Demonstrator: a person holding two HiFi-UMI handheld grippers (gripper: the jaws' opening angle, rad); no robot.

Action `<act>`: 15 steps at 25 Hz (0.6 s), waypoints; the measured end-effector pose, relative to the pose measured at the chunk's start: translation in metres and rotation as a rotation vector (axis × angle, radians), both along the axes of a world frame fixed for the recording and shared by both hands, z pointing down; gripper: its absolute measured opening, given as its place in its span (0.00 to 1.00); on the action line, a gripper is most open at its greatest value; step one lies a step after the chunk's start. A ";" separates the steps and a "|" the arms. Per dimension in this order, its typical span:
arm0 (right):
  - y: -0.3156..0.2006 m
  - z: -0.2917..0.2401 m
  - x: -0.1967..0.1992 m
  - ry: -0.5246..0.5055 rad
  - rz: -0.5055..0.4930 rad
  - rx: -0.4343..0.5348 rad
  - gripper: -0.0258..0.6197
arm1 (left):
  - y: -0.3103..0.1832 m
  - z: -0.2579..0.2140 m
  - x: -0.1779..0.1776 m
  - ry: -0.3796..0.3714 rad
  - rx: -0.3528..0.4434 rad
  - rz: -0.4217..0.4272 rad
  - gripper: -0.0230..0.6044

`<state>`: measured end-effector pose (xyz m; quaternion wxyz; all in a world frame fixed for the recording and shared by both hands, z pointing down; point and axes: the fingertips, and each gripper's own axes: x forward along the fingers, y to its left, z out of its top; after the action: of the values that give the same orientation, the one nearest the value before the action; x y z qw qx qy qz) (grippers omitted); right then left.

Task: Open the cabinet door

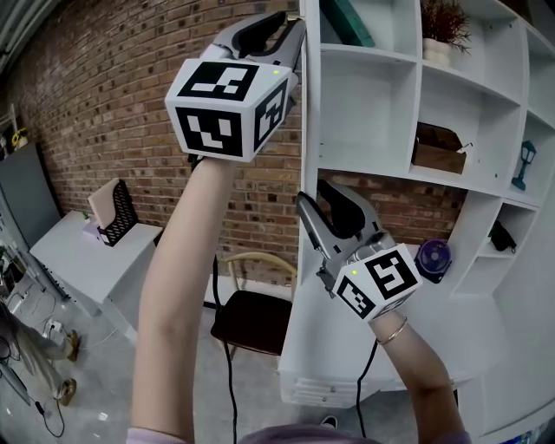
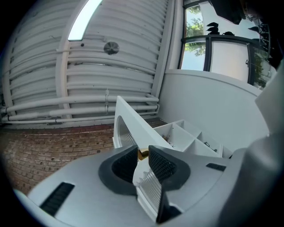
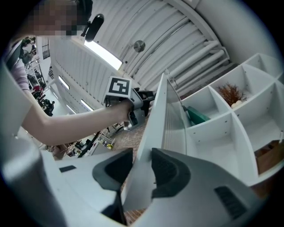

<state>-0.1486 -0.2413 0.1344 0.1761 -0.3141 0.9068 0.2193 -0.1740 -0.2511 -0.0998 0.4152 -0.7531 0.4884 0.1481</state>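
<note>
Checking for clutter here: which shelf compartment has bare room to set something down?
The compartment under the teal item and left of the wooden box is bare. The plant, box and lantern cells are taken; the left gripper and right gripper crowd the cabinet door.

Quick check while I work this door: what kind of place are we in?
Probably a workshop or studio, not a home: bare brick wall, ribbed metal ceiling with a strip light, and a cluttered work area behind. The cabinet door and its white shelf unit look like a staged corner.
</note>
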 end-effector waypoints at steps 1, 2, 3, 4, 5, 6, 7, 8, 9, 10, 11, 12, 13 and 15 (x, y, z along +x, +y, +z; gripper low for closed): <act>0.000 0.000 -0.003 0.001 -0.003 0.000 0.25 | 0.000 0.000 -0.004 0.002 -0.001 -0.006 0.14; 0.000 0.000 -0.006 0.003 -0.007 0.001 0.25 | 0.000 0.000 -0.007 0.004 -0.003 -0.013 0.14; 0.000 0.000 -0.009 0.003 -0.010 0.000 0.25 | 0.000 0.000 -0.011 0.006 -0.004 -0.020 0.14; 0.000 -0.001 -0.012 0.003 -0.013 0.000 0.25 | 0.000 -0.001 -0.014 0.007 -0.006 -0.027 0.14; 0.000 -0.001 -0.016 0.002 -0.017 -0.001 0.24 | -0.001 -0.001 -0.018 0.008 -0.008 -0.033 0.14; 0.000 -0.002 -0.019 0.002 -0.021 -0.002 0.24 | -0.001 -0.002 -0.021 0.010 -0.010 -0.040 0.14; 0.000 -0.002 -0.022 0.002 -0.026 -0.003 0.24 | -0.001 -0.002 -0.025 0.011 -0.013 -0.046 0.13; 0.000 -0.001 -0.025 0.002 -0.030 -0.004 0.24 | -0.002 -0.002 -0.028 0.012 -0.015 -0.053 0.13; -0.001 -0.001 -0.028 0.002 -0.035 -0.004 0.24 | -0.002 -0.002 -0.032 0.013 -0.016 -0.062 0.13; -0.001 -0.001 -0.031 0.003 -0.038 -0.005 0.23 | -0.002 -0.001 -0.035 0.012 -0.015 -0.073 0.13; -0.002 0.000 -0.034 0.004 -0.041 -0.005 0.23 | -0.003 -0.001 -0.037 0.011 -0.013 -0.085 0.13; -0.002 0.000 -0.036 0.003 -0.042 -0.006 0.23 | -0.003 0.000 -0.040 0.008 -0.010 -0.098 0.12; -0.003 0.001 -0.037 0.002 -0.043 -0.005 0.23 | -0.003 0.001 -0.041 0.005 -0.007 -0.110 0.12; -0.003 0.002 -0.040 0.000 -0.042 -0.004 0.23 | -0.003 0.001 -0.043 -0.001 -0.002 -0.127 0.11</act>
<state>-0.1882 -0.2439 0.1359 0.1801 -0.2954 0.9136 0.2136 -0.2169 -0.2537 -0.0984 0.4234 -0.7209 0.5353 0.1205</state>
